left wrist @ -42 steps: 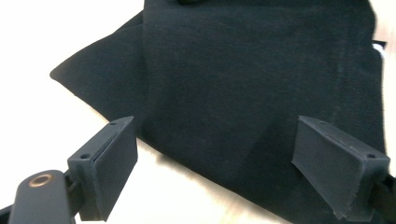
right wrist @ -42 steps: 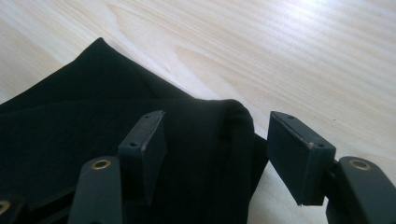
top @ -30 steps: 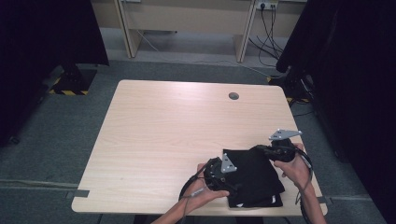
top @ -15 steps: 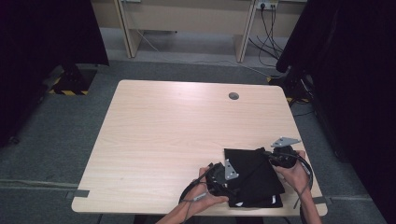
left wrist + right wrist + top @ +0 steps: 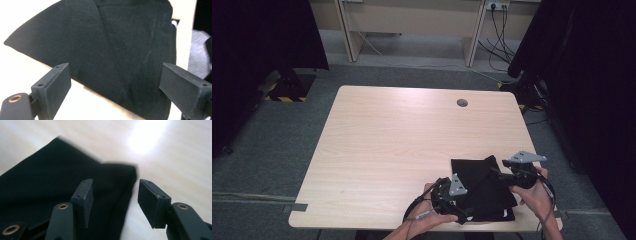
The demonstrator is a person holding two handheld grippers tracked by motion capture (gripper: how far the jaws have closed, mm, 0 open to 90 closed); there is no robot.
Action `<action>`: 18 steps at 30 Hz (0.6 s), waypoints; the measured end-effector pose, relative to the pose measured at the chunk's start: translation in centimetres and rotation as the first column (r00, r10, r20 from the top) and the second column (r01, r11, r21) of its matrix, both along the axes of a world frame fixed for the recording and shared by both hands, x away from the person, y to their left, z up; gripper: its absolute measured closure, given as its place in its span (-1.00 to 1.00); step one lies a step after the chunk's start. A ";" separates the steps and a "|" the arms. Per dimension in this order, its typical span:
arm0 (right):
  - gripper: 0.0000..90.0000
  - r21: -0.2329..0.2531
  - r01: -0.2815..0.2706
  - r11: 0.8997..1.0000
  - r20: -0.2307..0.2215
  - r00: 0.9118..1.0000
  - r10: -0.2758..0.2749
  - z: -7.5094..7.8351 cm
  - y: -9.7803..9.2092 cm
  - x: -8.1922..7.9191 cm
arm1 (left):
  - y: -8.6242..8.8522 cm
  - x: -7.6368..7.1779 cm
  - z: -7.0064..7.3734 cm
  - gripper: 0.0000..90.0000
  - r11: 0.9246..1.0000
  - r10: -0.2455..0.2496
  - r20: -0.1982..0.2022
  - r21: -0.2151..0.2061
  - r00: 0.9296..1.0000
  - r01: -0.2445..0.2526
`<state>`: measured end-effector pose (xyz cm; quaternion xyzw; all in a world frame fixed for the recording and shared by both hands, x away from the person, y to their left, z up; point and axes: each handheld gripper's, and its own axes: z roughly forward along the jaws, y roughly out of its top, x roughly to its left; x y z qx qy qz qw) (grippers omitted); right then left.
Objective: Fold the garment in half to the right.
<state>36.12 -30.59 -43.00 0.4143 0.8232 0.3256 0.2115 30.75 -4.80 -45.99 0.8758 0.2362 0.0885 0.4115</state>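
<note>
A folded black cloth [image 5: 484, 187] lies flat at the near right corner of the light wooden table [image 5: 412, 145]. My left gripper [image 5: 457, 210] sits at the cloth's near left edge, open wide, with the dark fabric [image 5: 120, 50] spread between and beyond its jaws. My right gripper [image 5: 502, 175] hovers over the cloth's far right part, open, its jaws straddling a folded corner of the cloth [image 5: 117, 177] just above the wood. Neither gripper holds anything.
A small round grommet hole [image 5: 462, 103] sits near the table's far edge. Dark curtains hang at the left and right, and cables [image 5: 499, 30] run along the floor behind the table. The table's near edge is close under both hands.
The right gripper has come down and toward the near side, onto the cloth's right part. The left gripper has slid a little lower along the cloth's left edge.
</note>
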 end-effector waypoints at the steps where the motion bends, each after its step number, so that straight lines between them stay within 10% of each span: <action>1: 0.03 -0.013 -0.015 1.000 -0.013 1.000 0.015 -0.2 0.1 -0.6 | 0.0 0.1 -0.2 -0.79 1.000 0.003 -0.001 0.011 1.000 -0.003; 8: 0.08 0.017 -0.048 0.999 -0.098 0.994 0.050 -2.8 0.5 -1.9 | 0.8 1.0 -1.6 -0.76 0.997 0.043 -0.009 0.062 0.999 -0.042; 18: 0.10 0.003 -0.055 0.999 -0.099 0.994 0.055 -2.9 4.5 3.4 | 4.3 4.7 -1.7 -0.78 0.981 0.184 -0.003 0.070 0.983 -0.183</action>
